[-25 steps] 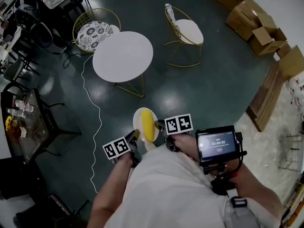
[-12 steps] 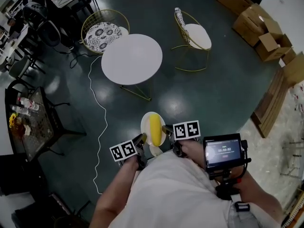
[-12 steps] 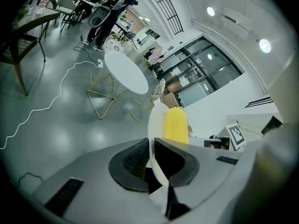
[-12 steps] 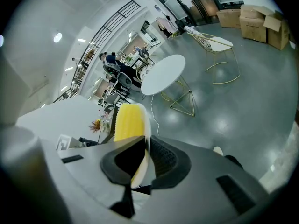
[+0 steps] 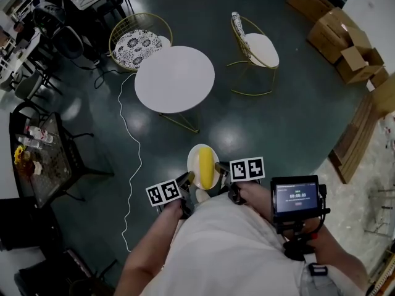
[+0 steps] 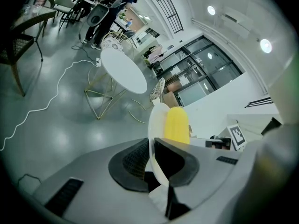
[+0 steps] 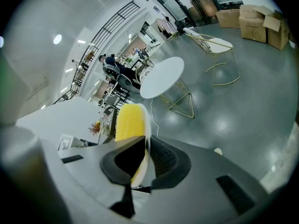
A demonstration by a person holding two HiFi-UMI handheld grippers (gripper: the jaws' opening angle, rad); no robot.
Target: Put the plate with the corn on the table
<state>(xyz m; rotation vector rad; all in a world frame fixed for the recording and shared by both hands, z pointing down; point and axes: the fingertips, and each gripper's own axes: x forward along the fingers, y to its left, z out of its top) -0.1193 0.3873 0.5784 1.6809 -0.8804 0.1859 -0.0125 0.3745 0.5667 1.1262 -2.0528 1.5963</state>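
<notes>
A white plate (image 5: pixel 195 160) with a yellow corn cob (image 5: pixel 205 166) on it is held in the air in front of the person, above the floor. My left gripper (image 5: pixel 187 179) is shut on the plate's left rim (image 6: pixel 154 125); the corn (image 6: pixel 176 125) shows just beyond its jaws. My right gripper (image 5: pixel 220 168) is shut on the right rim (image 7: pixel 147 125), with the corn (image 7: pixel 129 121) beside it. The round white table (image 5: pixel 174 79) stands ahead, some way off, also in the left gripper view as the table (image 6: pixel 123 70) and in the right as the table (image 7: pixel 163 76).
Two gold wire chairs (image 5: pixel 136 41) (image 5: pixel 256 48) stand behind the table. A white cable (image 5: pixel 132 159) snakes over the dark floor at left. A dark glass table (image 5: pixel 43 159) with bottles is far left. Cardboard boxes (image 5: pixel 342 39) and boards (image 5: pixel 358 134) lie at right.
The table and chairs have slid lower and rightward in the head view: the person is nearer the table. Both grippers keep their hold on the plate.
</notes>
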